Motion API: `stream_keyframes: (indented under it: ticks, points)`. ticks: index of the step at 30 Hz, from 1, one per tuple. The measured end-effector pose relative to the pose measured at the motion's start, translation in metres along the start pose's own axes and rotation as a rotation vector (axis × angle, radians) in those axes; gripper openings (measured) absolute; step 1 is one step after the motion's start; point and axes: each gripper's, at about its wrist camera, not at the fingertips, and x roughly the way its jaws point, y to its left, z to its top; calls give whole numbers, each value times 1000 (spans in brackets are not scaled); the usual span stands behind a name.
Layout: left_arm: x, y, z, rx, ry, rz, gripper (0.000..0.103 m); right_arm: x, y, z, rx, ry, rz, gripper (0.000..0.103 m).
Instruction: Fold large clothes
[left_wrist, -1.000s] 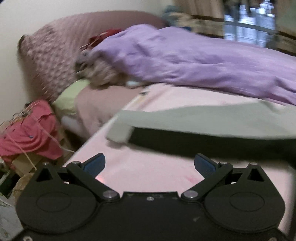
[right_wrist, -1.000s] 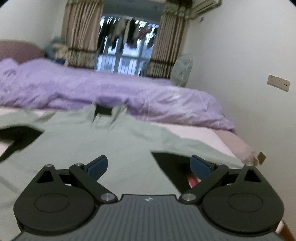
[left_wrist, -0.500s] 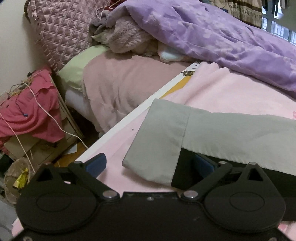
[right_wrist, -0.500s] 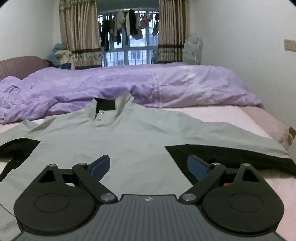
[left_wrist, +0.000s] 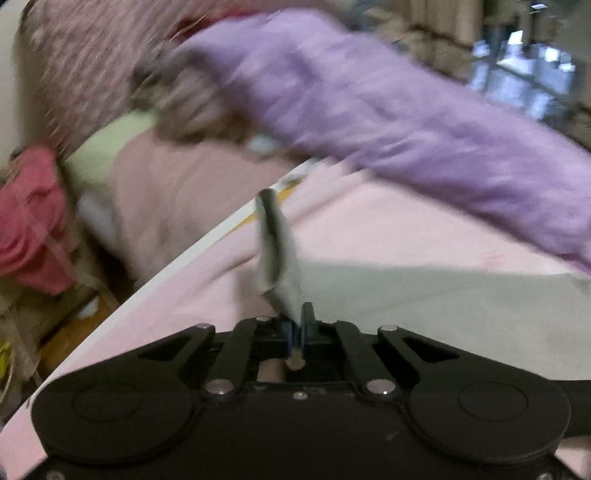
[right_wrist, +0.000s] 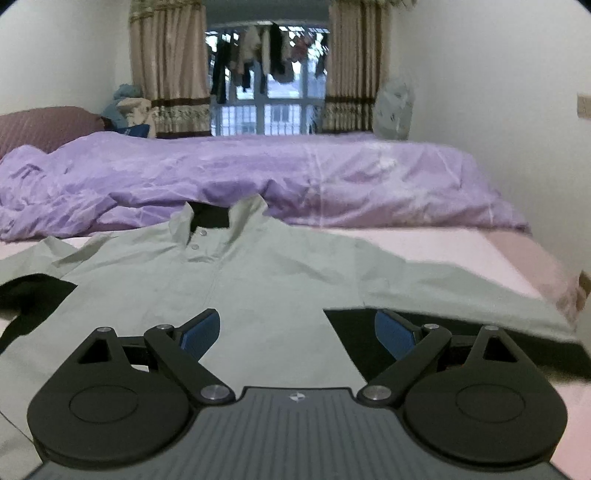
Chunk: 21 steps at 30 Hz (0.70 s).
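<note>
A pale grey-green polo shirt (right_wrist: 266, 280) with black side panels lies spread flat on the pink bed sheet, collar toward the far side. In the blurred left wrist view my left gripper (left_wrist: 295, 338) is shut on the shirt's sleeve cuff (left_wrist: 275, 254), which stands up crumpled from between the blue pads. The rest of that sleeve (left_wrist: 424, 291) trails off to the right over the sheet. My right gripper (right_wrist: 297, 332) hovers open just above the shirt's lower front, its right finger (right_wrist: 393, 332) over the black underarm panel (right_wrist: 354, 332), nothing between the pads.
A rumpled purple duvet (right_wrist: 258, 177) runs along the far side of the bed. A quilted pink pillow (left_wrist: 81, 66), a green pillow and a red garment (left_wrist: 29, 218) crowd the bed's left end. The sheet's edge (left_wrist: 192, 254) drops to the floor at left.
My left gripper went from wide open around the sleeve end to shut on the cuff, lifting it off the sheet. The right gripper settled lower over the shirt and stayed open.
</note>
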Motion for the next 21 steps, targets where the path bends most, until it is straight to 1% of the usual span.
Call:
stream_keyframes:
  ticks: [1,2,4,5,6,7,8,10,11,12,14,15,17,18,19,21]
  points:
    - [-11,-14,3,18,-22,-26,1,3,-3,0,8,7,-4,103]
    - [-25,-36,8,52,-61,-69,1,5,-7,0,6,6,-22,103]
    - [-48,-75,11,105,-111,-139,1,9,-12,-1,-8,6,-89,103]
    - [-62,-102,11,139,-143,-184,1,10,-16,-1,-6,9,-118,103]
    - [-71,-123,10,149,-162,-224,1,11,-20,-2,0,11,-129,103]
    - [-81,-147,6,156,-171,-272,1,12,-26,-2,18,16,-137,103]
    - [-91,-180,-1,185,-176,-339,1,12,-30,-3,36,21,-139,103]
    - [-107,-236,-19,264,-193,-441,1,12,-39,-4,68,29,-142,103]
    - [-114,-268,-33,313,-197,-490,1,12,-43,-3,79,30,-157,103]
    - [-117,-289,-42,336,-183,-536,1,12,-45,-3,82,30,-177,103]
    - [-116,-326,-54,308,-104,-667,1,12,-48,-4,58,24,-238,103]
    - [-117,-343,-60,308,-90,-707,1,14,-49,-4,37,24,-272,103]
    - [-119,-377,-73,344,-90,-751,1,21,-54,-5,21,38,-332,103]
    - [-119,-392,-78,359,-77,-769,1,23,-58,-4,29,50,-347,103]
    - [-119,-408,-83,367,-60,-788,1,25,-62,-4,47,62,-343,103]
    - [-114,-435,-87,370,-53,-817,1,25,-71,-6,92,70,-299,103]
